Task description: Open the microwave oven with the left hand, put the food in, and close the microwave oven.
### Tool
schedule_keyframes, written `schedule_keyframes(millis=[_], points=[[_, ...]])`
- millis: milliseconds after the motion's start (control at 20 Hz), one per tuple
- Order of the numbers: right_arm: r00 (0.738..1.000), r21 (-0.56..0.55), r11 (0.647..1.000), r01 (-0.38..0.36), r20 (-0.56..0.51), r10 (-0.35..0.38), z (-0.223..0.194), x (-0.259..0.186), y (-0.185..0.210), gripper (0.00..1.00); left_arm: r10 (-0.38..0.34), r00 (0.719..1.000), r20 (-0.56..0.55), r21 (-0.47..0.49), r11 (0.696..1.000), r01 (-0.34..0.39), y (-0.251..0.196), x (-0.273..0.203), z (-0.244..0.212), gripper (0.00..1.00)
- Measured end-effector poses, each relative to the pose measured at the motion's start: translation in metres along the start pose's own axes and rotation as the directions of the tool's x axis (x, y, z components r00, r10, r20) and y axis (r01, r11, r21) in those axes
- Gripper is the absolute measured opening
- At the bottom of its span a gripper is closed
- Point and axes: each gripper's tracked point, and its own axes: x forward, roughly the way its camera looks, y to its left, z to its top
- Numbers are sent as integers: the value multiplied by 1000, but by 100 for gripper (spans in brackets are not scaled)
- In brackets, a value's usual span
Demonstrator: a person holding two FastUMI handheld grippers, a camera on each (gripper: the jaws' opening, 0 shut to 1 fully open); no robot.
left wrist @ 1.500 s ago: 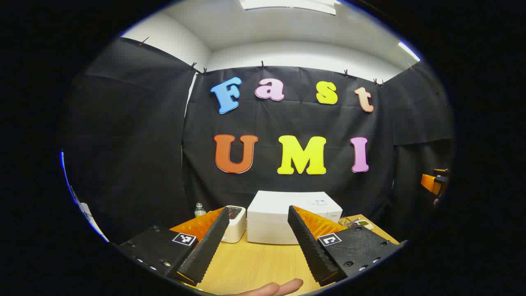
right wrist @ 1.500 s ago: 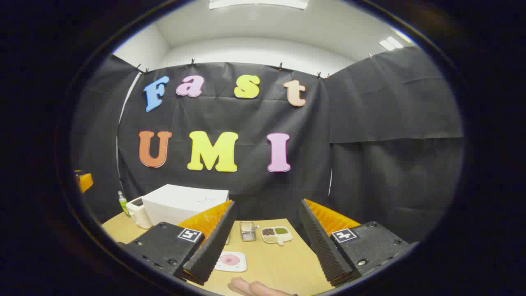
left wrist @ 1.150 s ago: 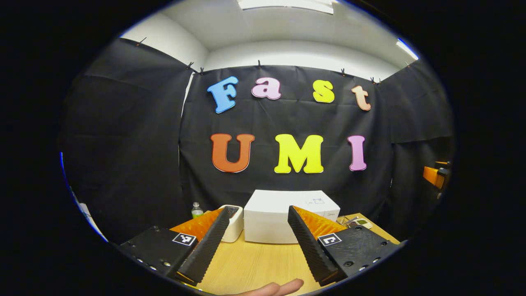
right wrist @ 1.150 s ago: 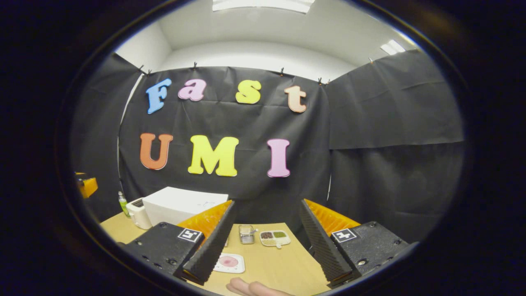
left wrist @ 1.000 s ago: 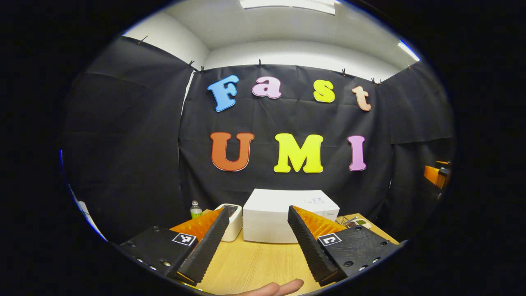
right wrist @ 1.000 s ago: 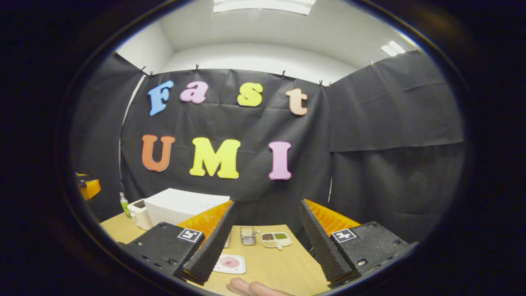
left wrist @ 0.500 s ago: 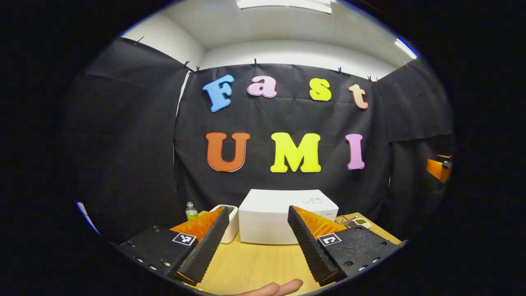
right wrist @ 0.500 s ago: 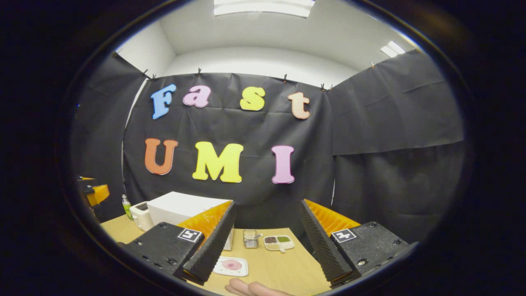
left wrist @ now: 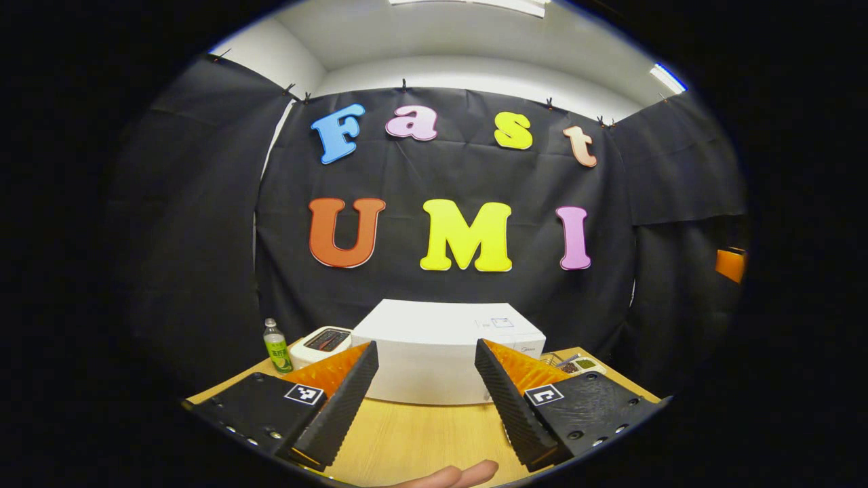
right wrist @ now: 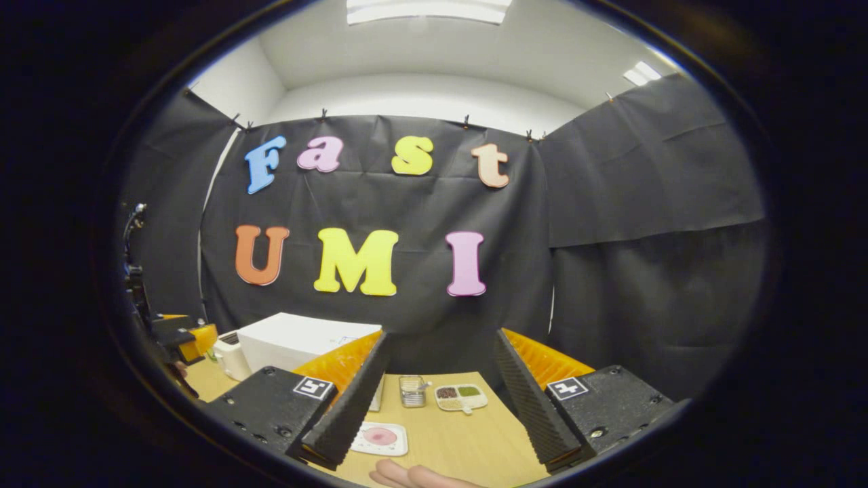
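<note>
The white microwave (left wrist: 434, 339) stands shut at the back of the wooden table (left wrist: 413, 440), straight ahead of my left gripper (left wrist: 426, 356), which is open, holds nothing and hangs short of it. In the right gripper view the microwave (right wrist: 298, 342) sits left of centre. The food, a pink piece on a white square plate (right wrist: 380, 438), lies on the table below my right gripper (right wrist: 442, 346), which is open with nothing between its fingers. The left gripper (right wrist: 182, 337) shows at that view's left edge, and the right gripper (left wrist: 731, 264) at the far right of the left gripper view.
A white toaster (left wrist: 320, 339) and a green-labelled bottle (left wrist: 274, 346) stand left of the microwave. A small metal basket (right wrist: 411, 391) and a divided dish (right wrist: 461, 398) sit at the back right of the table. Black cloth walls close in the booth.
My left gripper has moved forward toward the microwave, which looks larger and nearer; it has also come further into the right gripper view. My right gripper has barely shifted.
</note>
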Motion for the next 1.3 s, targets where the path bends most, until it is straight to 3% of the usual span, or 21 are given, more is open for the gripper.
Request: schedule_keyframes(millis=[400,450,600,650,700,850,900,1300], points=[[999,19,1000,6,-44,-5,-35,25,-28,100,-68,997,-28,-24,997,67,-55,85,-66,92],[999,20,1000,7,-46,-6,-38,27,-32,94,-86,996,-37,-20,996,85,-66,95,-78,92],[998,24,1000,14,-61,-12,-50,33,-45,94,-103,993,-59,5,995,103,-87,122,-110,92],[998,23,1000,16,-66,-15,-55,35,-51,100,-110,991,-73,3,994,110,-94,130,-122,92],[997,23,1000,22,-72,-20,-59,36,-56,94,-114,990,-80,0,993,114,-99,139,-131,92],[996,28,999,29,-88,-27,-75,40,-69,94,-109,989,-96,-2,994,109,-103,160,-152,92],[995,28,999,30,-91,-28,-79,42,-74,100,-111,989,-99,-3,994,111,-105,166,-158,92],[993,37,998,46,-109,-42,-101,53,-94,100,-139,982,-129,-32,990,136,-127,202,-191,90]])
